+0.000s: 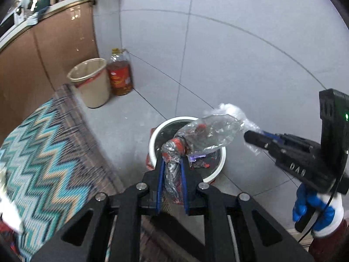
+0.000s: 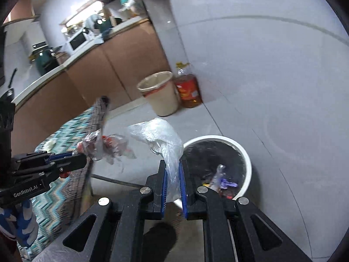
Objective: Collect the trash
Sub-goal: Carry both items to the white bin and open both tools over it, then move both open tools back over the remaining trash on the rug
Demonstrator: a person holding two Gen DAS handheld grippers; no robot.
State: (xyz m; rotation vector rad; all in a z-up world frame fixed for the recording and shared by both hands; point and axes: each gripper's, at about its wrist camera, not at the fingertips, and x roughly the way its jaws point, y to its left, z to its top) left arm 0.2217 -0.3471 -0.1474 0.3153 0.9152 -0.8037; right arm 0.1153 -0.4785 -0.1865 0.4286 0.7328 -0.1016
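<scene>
My left gripper squeezes a crinkly wrapper, silver and red, twisted tight between the blue pads. A clear crumpled part of it sticks out past the tips and hangs over the white bin. My right gripper is clamped on a thin clear plastic bag. The bag puffs up above the tips, just left of the bin. The bin sits on the gray floor and it has a black liner inside. Some purple and red wrappers lie at the bottom.

A blue zigzag rug is on the left, close to the bin. Farther back, a cream bucket stands beside a big bottle of oil, next to the brown cabinets. The counter on top has lots of stuff, too blurry to name. I wear blue and white gloves.
</scene>
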